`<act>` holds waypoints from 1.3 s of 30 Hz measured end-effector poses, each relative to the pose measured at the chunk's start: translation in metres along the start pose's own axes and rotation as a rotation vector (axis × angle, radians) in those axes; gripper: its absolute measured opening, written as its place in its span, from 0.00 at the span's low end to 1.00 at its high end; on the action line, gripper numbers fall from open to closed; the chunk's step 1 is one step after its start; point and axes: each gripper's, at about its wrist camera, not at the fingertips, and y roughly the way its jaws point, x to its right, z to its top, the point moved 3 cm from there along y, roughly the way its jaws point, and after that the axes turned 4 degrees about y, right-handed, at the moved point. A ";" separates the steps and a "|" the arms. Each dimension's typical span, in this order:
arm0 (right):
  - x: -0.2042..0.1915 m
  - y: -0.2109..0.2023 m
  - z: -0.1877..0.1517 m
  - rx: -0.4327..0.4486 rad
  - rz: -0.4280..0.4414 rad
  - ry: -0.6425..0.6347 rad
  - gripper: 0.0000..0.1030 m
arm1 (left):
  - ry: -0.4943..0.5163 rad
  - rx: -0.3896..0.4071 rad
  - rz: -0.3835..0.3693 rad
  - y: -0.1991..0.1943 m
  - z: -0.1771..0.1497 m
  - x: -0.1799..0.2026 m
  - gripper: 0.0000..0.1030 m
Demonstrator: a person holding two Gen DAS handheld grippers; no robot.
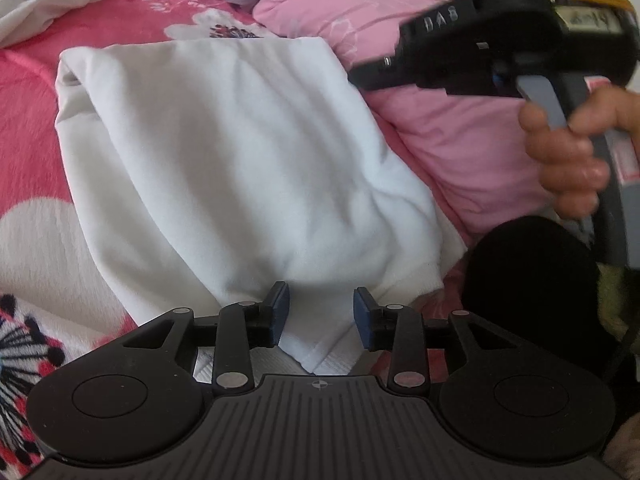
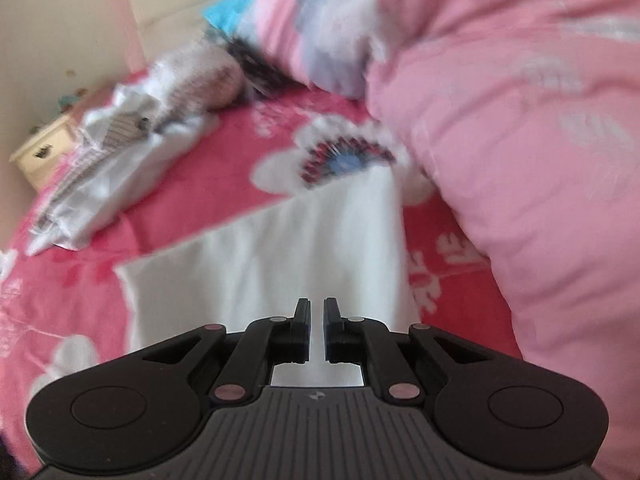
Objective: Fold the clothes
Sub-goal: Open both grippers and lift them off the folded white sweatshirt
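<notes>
Most of both views is filled by a bed with a pink flowered blanket [image 2: 224, 160], and a paler pink quilt [image 2: 520, 140] is heaped along its right side. On the blanket lies a white garment [image 1: 240, 152], folded into a long flat shape with its right edge close against the quilt; in the right wrist view the same white garment [image 2: 288, 248] runs away from the camera toward a large white flower in the print. Farther up the bed, well apart from it, sits a loose pile of clothes [image 2: 132, 136], white and striped, blurred. A cream bedside drawer [image 2: 40, 152] stands past the bed's far left corner.

One hand [image 1: 568, 152] grips the handle of the right gripper [image 1: 372, 76], seen from the side above the quilt, near the garment's right edge. From its own camera the right gripper [image 2: 317, 328] hangs over the garment with its jaws nearly together, a narrow slit between them and no cloth in it. The left gripper [image 1: 320, 312] has its jaws apart, straddling the garment's near corner without pinching it.
</notes>
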 end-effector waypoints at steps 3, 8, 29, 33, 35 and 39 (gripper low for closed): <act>0.015 0.021 -0.017 -0.057 -0.005 0.041 0.03 | -0.009 0.000 -0.006 -0.001 0.000 -0.001 0.34; -0.007 -0.004 0.007 0.063 -0.008 -0.028 0.08 | 0.002 -0.002 -0.005 0.000 -0.001 0.001 0.34; 0.004 0.048 0.072 0.186 0.065 -0.101 0.11 | 0.012 0.247 0.144 -0.037 0.064 -0.025 0.38; 0.022 0.079 0.061 0.114 0.028 -0.099 0.04 | -0.097 0.171 0.227 0.013 0.057 -0.065 0.33; 0.017 0.066 0.068 0.131 0.037 -0.114 0.09 | -0.098 0.221 0.216 0.004 0.051 -0.064 0.34; 0.004 0.061 0.084 0.205 0.099 -0.153 0.10 | -0.096 0.292 0.204 -0.024 0.057 -0.059 0.37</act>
